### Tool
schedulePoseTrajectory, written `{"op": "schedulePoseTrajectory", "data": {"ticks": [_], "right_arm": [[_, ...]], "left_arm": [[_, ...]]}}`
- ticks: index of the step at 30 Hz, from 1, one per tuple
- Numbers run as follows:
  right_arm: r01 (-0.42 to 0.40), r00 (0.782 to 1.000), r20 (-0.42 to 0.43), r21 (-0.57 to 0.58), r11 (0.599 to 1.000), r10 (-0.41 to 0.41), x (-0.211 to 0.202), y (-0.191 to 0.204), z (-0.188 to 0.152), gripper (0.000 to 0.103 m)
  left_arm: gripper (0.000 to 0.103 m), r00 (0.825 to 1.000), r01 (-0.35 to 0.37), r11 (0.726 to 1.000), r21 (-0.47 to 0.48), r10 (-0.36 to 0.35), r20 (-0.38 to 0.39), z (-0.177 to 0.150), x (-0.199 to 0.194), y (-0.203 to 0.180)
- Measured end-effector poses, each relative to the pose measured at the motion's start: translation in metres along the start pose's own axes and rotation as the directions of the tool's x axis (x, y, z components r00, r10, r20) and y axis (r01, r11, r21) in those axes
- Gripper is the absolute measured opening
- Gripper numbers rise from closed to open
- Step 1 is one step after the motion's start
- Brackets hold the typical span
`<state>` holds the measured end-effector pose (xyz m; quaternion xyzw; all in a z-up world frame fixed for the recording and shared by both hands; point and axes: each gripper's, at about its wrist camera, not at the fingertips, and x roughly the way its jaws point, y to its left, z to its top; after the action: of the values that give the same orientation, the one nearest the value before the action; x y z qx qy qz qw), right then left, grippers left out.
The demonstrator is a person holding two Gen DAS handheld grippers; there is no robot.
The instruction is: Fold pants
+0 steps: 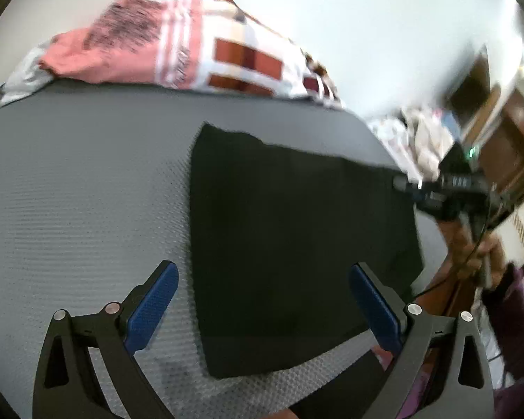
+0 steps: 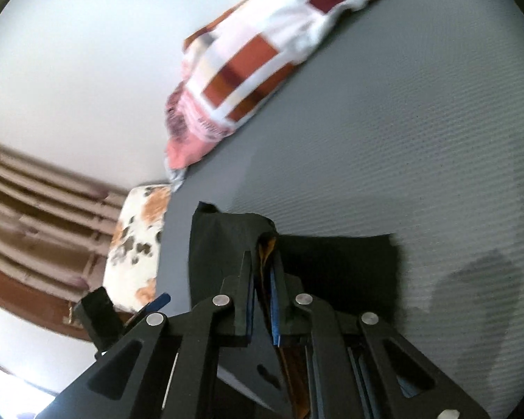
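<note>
1. The left gripper (image 1: pixel 263 309) hangs with jaws spread wide, holding nothing.
2. The black pants (image 1: pixel 297 237) lie flat on the grey mat (image 1: pixel 87 192), just ahead of and between its fingers.
3. The right gripper (image 2: pixel 263 272) is clamped on a raised fold of the pants' edge.
4. A checked blanket (image 1: pixel 234 52) lies well beyond the pants.

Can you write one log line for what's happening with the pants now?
right gripper: shut on black pants | left gripper: open, empty | surface: grey mat
</note>
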<state>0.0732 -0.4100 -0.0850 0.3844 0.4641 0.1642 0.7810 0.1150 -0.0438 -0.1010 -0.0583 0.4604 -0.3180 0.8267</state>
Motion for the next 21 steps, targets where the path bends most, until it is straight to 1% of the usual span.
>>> {"op": "schedulePoseTrajectory", "data": {"ticks": [3,7,9,10,11,12,14,15,16,17,18,19,21], "right_arm": [[0.014,1.0,0.016,0.023,1.0,-0.014,-0.007,-0.01,0.005,0.007],[0.037,0.999,0.041,-0.024,0.999,-0.036,-0.01,-0.007,0.006,0.007],[0.045,0.998,0.043,-0.019,0.999,-0.044,-0.006,-0.013,0.01,0.007],[0.067,0.997,0.039,-0.026,0.997,-0.066,-0.002,-0.016,0.012,0.007],[0.094,0.995,0.035,-0.028,0.995,-0.093,0.004,-0.023,0.012,0.007],[0.099,0.995,0.03,-0.015,0.995,-0.098,0.009,-0.03,0.012,0.007],[0.102,0.994,0.031,-0.003,0.995,-0.102,0.011,-0.043,0.008,0.013],[0.111,0.992,0.054,0.021,0.994,-0.112,0.007,-0.05,0.006,0.021],[0.096,0.991,0.087,0.07,0.993,-0.102,-0.001,-0.059,0.003,0.026],[0.057,0.99,0.121,0.127,0.99,-0.073,-0.014,-0.069,-0.003,0.026],[0.026,0.989,0.138,0.155,0.988,-0.048,-0.024,-0.073,-0.011,0.026],[0.007,0.99,0.141,0.162,0.987,-0.03,-0.03,-0.074,-0.017,0.026],[-0.031,0.993,0.12,0.165,0.986,0.011,-0.041,-0.07,-0.041,0.026]], "left_arm": [[0.098,0.996,-0.032,0.999,0.028,0.034,-0.079,-0.007,0.03,-0.007],[0.098,0.989,-0.04,0.999,0.016,0.042,-0.141,-0.017,0.05,-0.002],[0.098,0.987,-0.032,0.999,-0.008,0.031,-0.157,-0.021,0.056,0.003],[0.098,0.987,-0.028,0.999,-0.017,0.025,-0.159,-0.021,0.056,0.006],[0.098,0.989,-0.028,1.0,-0.012,0.026,-0.144,-0.02,0.054,0.007],[0.098,0.988,-0.029,1.0,-0.011,0.027,-0.15,-0.02,0.054,0.008],[0.098,0.988,-0.03,1.0,-0.005,0.029,-0.149,-0.02,0.053,0.009],[0.098,0.988,-0.029,1.0,-0.005,0.028,-0.149,-0.02,0.053,0.009],[0.098,0.988,-0.029,1.0,-0.004,0.028,-0.15,-0.02,0.053,0.009],[0.098,0.988,-0.029,1.0,-0.004,0.028,-0.151,-0.019,0.054,0.009],[0.098,0.988,-0.027,1.0,-0.005,0.026,-0.149,-0.018,0.054,0.009],[0.098,0.989,-0.025,1.0,-0.008,0.024,-0.146,-0.017,0.055,0.009],[0.098,0.991,-0.02,1.0,-0.012,0.018,-0.136,-0.016,0.055,0.008]]}}
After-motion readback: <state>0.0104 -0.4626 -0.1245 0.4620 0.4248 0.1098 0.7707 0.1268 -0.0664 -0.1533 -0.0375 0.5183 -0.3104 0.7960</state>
